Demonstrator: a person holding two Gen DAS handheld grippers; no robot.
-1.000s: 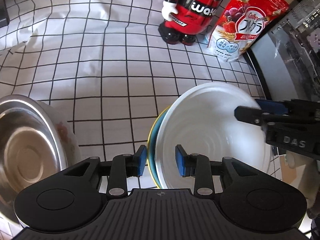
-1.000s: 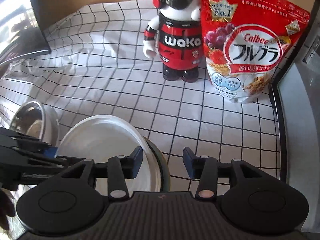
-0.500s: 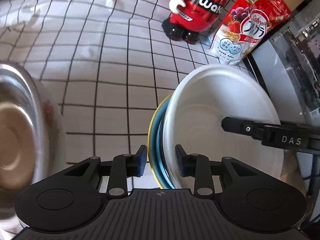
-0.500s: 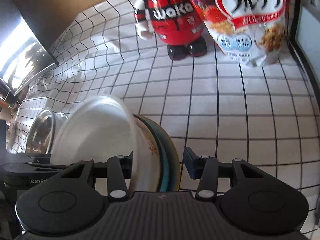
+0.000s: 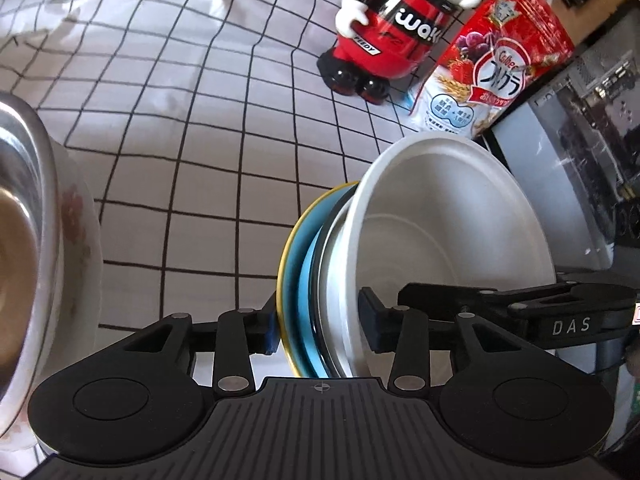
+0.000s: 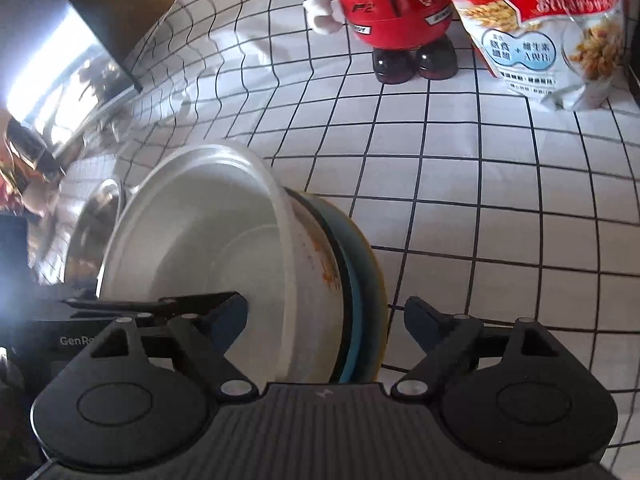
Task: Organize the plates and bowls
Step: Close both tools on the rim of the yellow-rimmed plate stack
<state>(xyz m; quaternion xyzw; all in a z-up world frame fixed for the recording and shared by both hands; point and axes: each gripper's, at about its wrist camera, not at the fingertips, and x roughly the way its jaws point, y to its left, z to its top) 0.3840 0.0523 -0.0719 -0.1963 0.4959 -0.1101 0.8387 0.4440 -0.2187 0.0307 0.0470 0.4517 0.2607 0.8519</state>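
Left wrist view looks down on a stack of dishes standing on a white cloth with a black grid (image 5: 208, 168): a white bowl (image 5: 452, 216) sits on top, tipped so its mouth faces right, over a blue plate with a yellow rim (image 5: 298, 264). The left gripper (image 5: 320, 330) straddles the near edge of that stack, one blue pad just left of the yellow rim and the other inside the bowl. Its jaws have just been opening, and a narrow gap shows between each pad and the dishes, so nothing is pinched. A steel bowl (image 5: 20, 240) fills the left edge of the picture (it seems to rest inside a pale floral dish, though only a sliver shows).

Right wrist view gives the same stack from the other side: the white bowl (image 6: 200, 248) with orange speckles on its outer wall, the blue plate (image 6: 356, 276) beneath it. The right gripper (image 6: 326, 322) has its jaws spread wide around the stack's rim; they too have just been opening, and its right finger (image 6: 424, 320) stands clear of the plate. Farther back, a red and white toy figure (image 6: 384, 12) and a red cereal bag (image 6: 552, 28) stand side by side on the cloth.
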